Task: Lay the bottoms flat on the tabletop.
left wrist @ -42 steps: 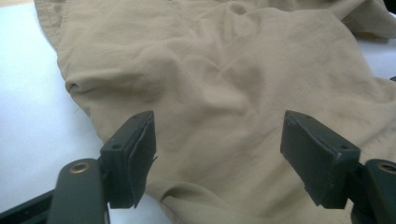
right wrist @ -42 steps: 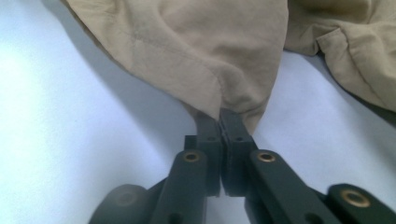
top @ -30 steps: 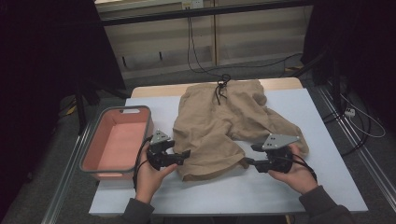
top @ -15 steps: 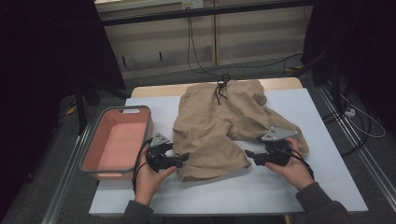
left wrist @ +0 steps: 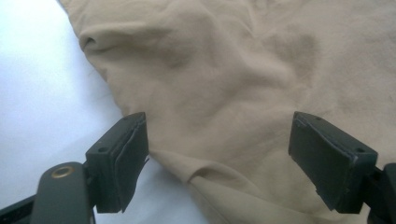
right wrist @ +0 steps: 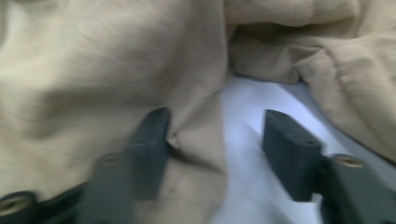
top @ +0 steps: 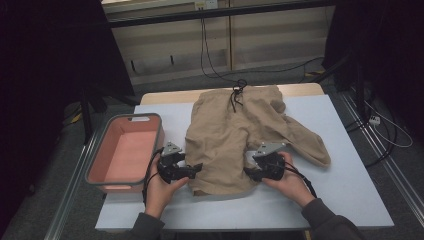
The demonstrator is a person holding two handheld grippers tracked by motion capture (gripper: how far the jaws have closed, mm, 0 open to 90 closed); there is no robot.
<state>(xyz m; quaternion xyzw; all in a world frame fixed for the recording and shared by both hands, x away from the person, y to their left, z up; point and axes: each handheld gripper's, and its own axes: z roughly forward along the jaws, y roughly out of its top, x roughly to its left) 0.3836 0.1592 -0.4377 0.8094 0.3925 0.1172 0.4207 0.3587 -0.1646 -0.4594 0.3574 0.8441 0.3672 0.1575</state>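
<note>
The tan shorts (top: 235, 135) lie mostly flat at the worktop's (top: 350, 200) centre, unfolded, with the left gripper (top: 196, 169) gaping at the 7 o'clock hem and the right gripper's (top: 250, 172) fingers (right wrist: 152, 135), just closing, not yet clamped on the leg's inner edge.

A dim lab-like test room; a white rectangular table (top: 350, 200) on a metal rail frame (top: 65, 200); loose black cables (top: 220, 50) trail along the pale panelled wall (top: 280, 40).

A dim room: pale cabinet panels (top: 240, 45) behind the white table (top: 350, 190), cables (top: 220, 60) on grey floor (top: 65, 200).
</note>
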